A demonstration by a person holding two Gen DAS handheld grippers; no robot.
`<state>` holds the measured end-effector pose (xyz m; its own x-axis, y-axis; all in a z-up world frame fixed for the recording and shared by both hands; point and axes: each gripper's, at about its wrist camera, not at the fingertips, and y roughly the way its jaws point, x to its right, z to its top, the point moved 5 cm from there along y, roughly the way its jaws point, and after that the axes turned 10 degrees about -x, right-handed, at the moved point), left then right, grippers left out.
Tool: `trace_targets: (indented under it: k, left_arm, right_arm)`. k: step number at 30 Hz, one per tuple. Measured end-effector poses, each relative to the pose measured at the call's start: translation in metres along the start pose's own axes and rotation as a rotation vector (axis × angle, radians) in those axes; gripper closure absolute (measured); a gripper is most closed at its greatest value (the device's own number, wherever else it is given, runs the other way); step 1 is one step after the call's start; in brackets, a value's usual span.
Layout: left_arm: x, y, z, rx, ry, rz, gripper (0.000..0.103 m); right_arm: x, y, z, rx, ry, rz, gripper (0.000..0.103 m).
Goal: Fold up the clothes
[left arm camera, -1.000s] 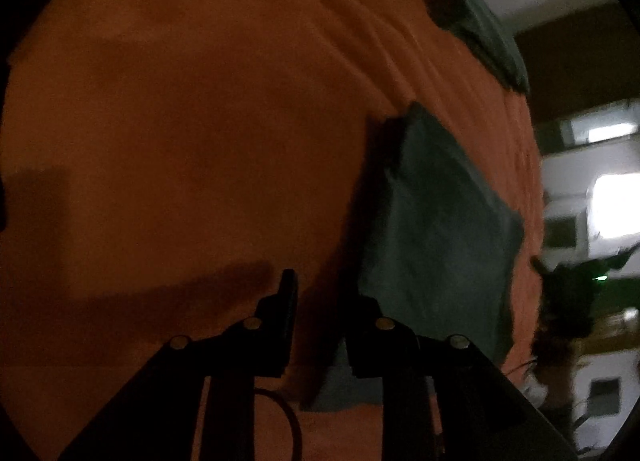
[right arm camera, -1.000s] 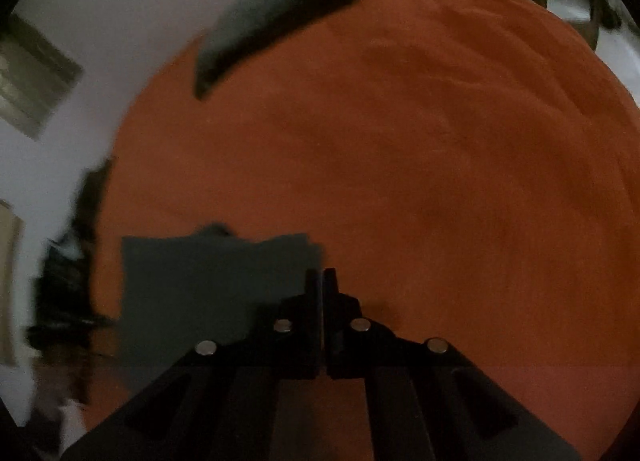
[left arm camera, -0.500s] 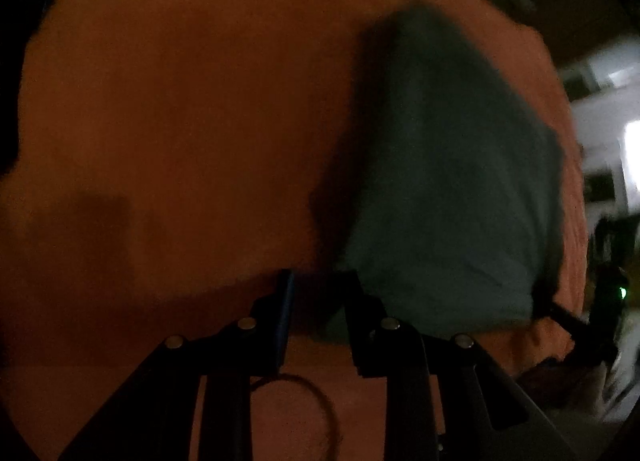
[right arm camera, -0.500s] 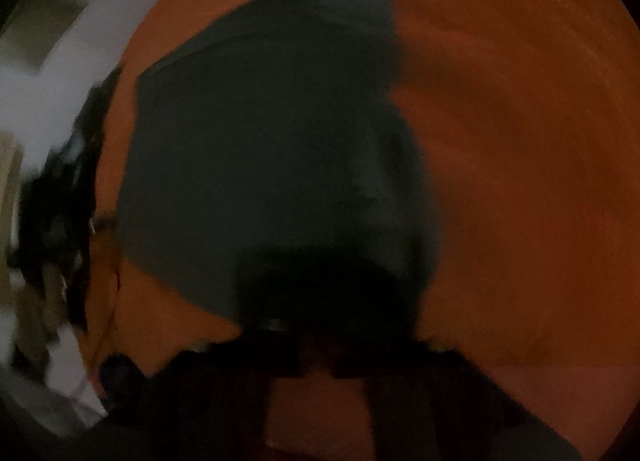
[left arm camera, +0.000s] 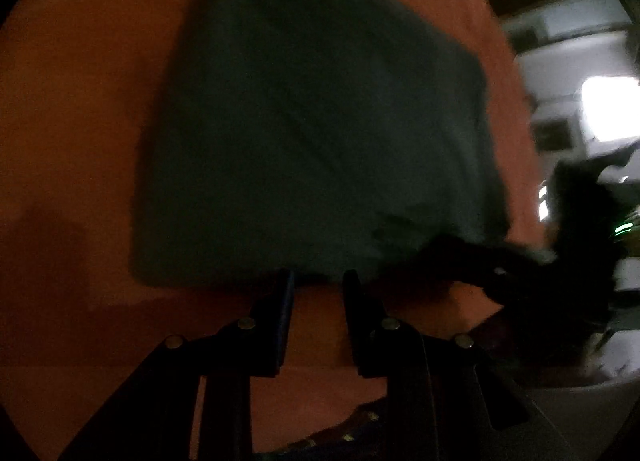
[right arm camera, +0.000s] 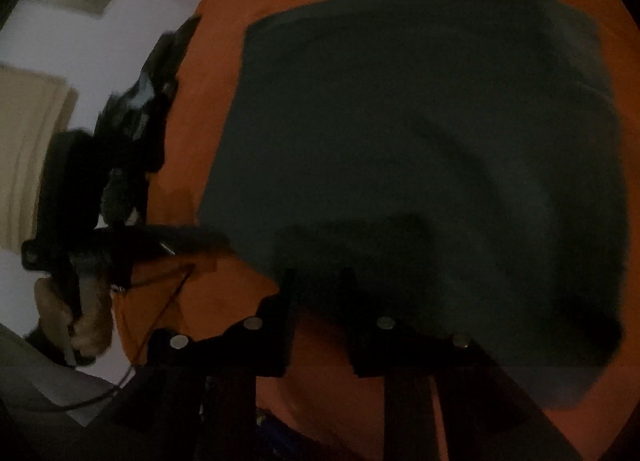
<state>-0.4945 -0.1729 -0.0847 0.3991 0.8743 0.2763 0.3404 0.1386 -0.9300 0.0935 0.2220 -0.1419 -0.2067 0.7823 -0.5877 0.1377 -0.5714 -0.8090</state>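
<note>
The folded dark green garment (left arm camera: 316, 133) lies flat on the orange bedcover (left arm camera: 80, 141), just ahead of the left tongs (left arm camera: 319, 276), whose tips stand at its near edge; these jaws are parted a little with only bedcover showing between them, gripping nothing; in the right wrist view the same garment (right arm camera: 420, 133) spreads ahead and to the right of the right tongs (right arm camera: 319, 275), whose jaws have just been opening and stand slightly apart over its near edge, the pads not pressing it; no containers are visible.
</note>
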Motion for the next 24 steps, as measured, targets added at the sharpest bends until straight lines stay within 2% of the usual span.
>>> trace_targets:
  k: [1,3,4,6,8,13,14,17,19,21,22,24]
  left_arm:
    - [-0.004,0.009,0.003,-0.014,-0.036,0.016,0.077]
    - [-0.012,0.016,0.007,-0.019,-0.092,-0.03,0.077]
    - [-0.016,0.019,0.009,-0.019,-0.117,-0.059,0.077]
    - [-0.021,0.02,0.012,-0.025,-0.144,-0.104,0.077]
    - [-0.024,0.019,0.014,-0.033,-0.157,-0.14,0.077]
    - [-0.032,0.015,0.02,-0.046,-0.195,-0.213,0.077]
    - [-0.035,0.015,0.023,-0.049,-0.215,-0.246,0.077]
    - [-0.05,0.018,0.029,-0.072,-0.321,-0.411,0.077]
    - [-0.056,0.018,0.031,-0.081,-0.362,-0.476,0.077]
    - [-0.051,0.008,0.033,-0.063,-0.326,-0.46,0.077]
    - [-0.047,0.003,0.033,-0.056,-0.304,-0.465,0.077]
    - [-0.029,-0.005,0.026,-0.053,-0.243,-0.544,0.077]
  right_arm:
    - [-0.003,0.009,0.004,-0.011,0.005,0.021,0.084]
    - [0.007,0.029,0.007,-0.042,0.037,0.014,0.087]
    - [0.016,0.036,0.007,-0.052,0.052,-0.001,0.102]
    - [0.033,0.036,0.003,-0.044,0.08,0.007,0.103]
    - [0.052,0.027,-0.008,-0.042,0.139,0.073,0.103]
    - [0.085,-0.006,-0.038,-0.042,0.234,0.074,0.103]
    - [0.09,-0.011,-0.045,-0.045,0.265,0.066,0.103]
    - [0.118,-0.029,-0.068,-0.039,0.349,0.043,0.103]
    - [0.14,-0.042,-0.084,-0.012,0.43,0.11,0.103]
    - [0.151,-0.05,-0.094,0.005,0.498,0.189,0.103]
    - [0.153,-0.055,-0.097,0.008,0.503,0.201,0.103]
    - [0.136,-0.064,-0.087,0.036,0.428,0.202,0.099]
